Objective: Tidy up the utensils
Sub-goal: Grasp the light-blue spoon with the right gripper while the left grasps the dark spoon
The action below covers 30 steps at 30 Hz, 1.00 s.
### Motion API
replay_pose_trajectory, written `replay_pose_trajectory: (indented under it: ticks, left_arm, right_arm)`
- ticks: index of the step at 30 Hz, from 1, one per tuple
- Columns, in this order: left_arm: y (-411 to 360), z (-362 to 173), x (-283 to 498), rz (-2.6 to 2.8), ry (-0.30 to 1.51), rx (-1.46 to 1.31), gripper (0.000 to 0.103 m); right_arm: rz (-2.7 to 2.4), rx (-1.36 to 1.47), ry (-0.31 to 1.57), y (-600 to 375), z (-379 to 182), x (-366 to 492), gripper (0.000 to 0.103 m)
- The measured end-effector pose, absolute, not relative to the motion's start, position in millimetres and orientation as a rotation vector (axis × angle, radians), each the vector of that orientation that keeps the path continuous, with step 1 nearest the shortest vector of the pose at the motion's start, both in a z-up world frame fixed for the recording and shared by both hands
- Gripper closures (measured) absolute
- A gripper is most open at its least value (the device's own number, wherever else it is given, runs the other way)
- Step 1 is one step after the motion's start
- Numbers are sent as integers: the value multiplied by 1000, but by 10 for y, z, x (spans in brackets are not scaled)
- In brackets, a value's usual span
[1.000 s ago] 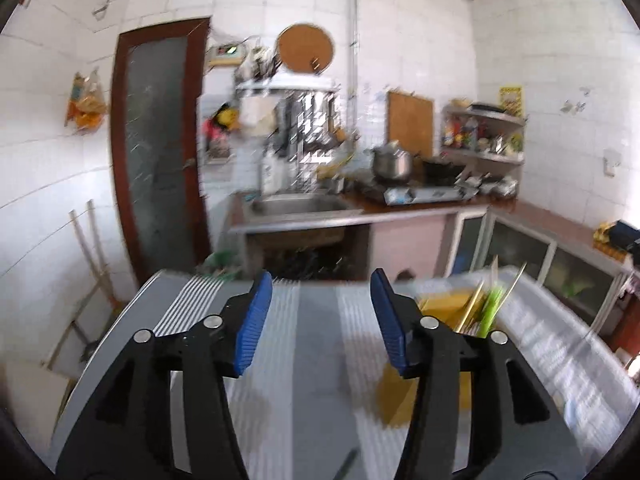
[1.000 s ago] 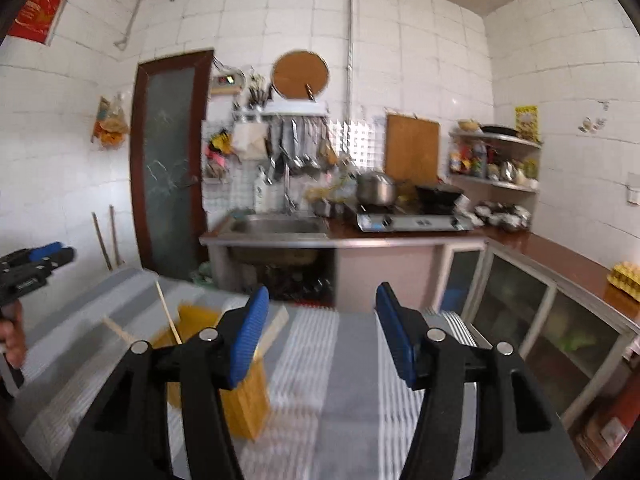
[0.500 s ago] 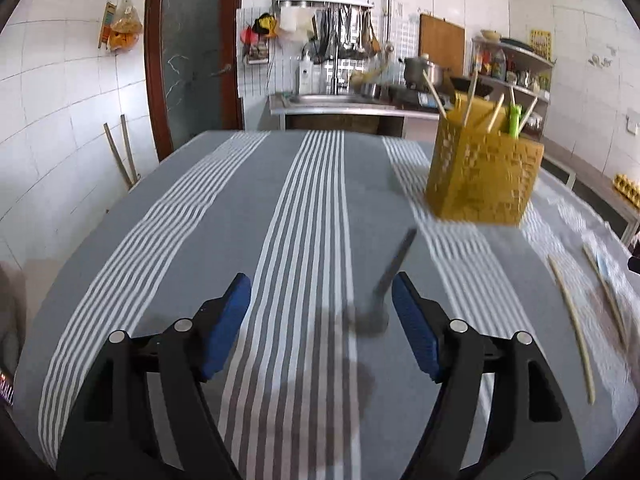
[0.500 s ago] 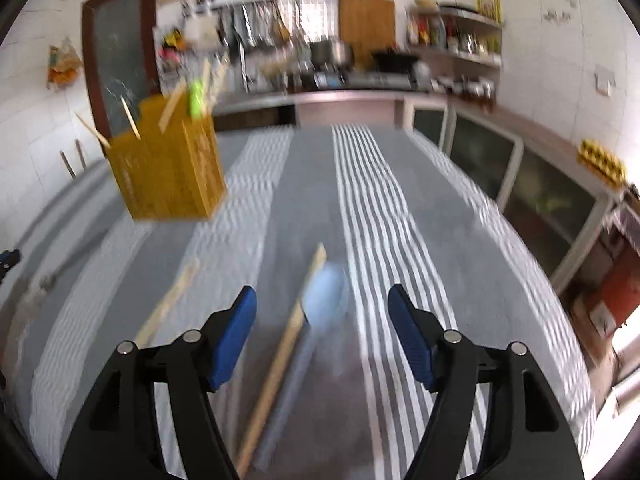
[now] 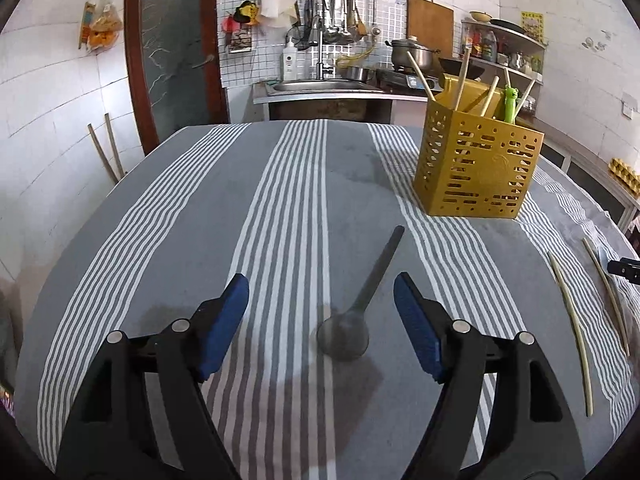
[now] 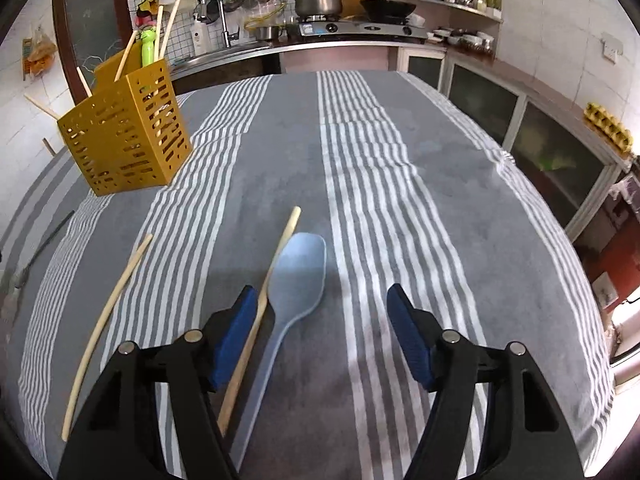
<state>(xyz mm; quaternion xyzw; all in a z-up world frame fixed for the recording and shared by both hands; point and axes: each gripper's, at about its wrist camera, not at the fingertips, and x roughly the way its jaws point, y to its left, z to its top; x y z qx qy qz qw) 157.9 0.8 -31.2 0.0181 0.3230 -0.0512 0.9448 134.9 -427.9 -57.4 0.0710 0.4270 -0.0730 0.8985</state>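
Note:
A dark grey spoon [image 5: 356, 312] lies on the striped tablecloth, its bowl between the spread jaws of my open left gripper [image 5: 321, 312], untouched. The yellow perforated utensil holder [image 5: 476, 168] with several chopsticks and a green utensil stands to the right. In the right wrist view a pale blue spoon [image 6: 288, 292] and a wooden chopstick [image 6: 260, 312] lie between the fingers of my right gripper [image 6: 320, 320], whose jaws are closing a little with nothing pressed. A second chopstick [image 6: 108, 320] lies further left. The holder [image 6: 124, 136] stands at upper left.
Two chopsticks [image 5: 572, 328] lie near the table's right edge in the left wrist view. The table's far edge faces a sink counter [image 5: 320, 88] and a stove [image 6: 360, 28]; cabinets [image 6: 520, 120] run along the right.
Both grippers have dropped and tilted down toward the table, from facing the kitchen wall to hovering over the spoons. Their jaws stand wider than one second ago.

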Motion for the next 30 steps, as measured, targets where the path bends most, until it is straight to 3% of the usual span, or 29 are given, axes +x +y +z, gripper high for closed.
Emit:
replay_pose_trajectory:
  ticks: [4, 8, 30]
  left_arm:
    - [-75, -295, 1699, -113, 659, 51, 30]
    - [-133, -278, 1834, -125, 664, 62, 30]
    - [-432, -399, 2330, -190, 758, 173, 28]
  right_arm:
    - [-131, 134, 908, -4247, -641, 1466, 48]
    - [-90, 157, 930, -4286, -640, 1589, 68]
    - [-86, 97, 891, -4324, -450, 1721, 68]
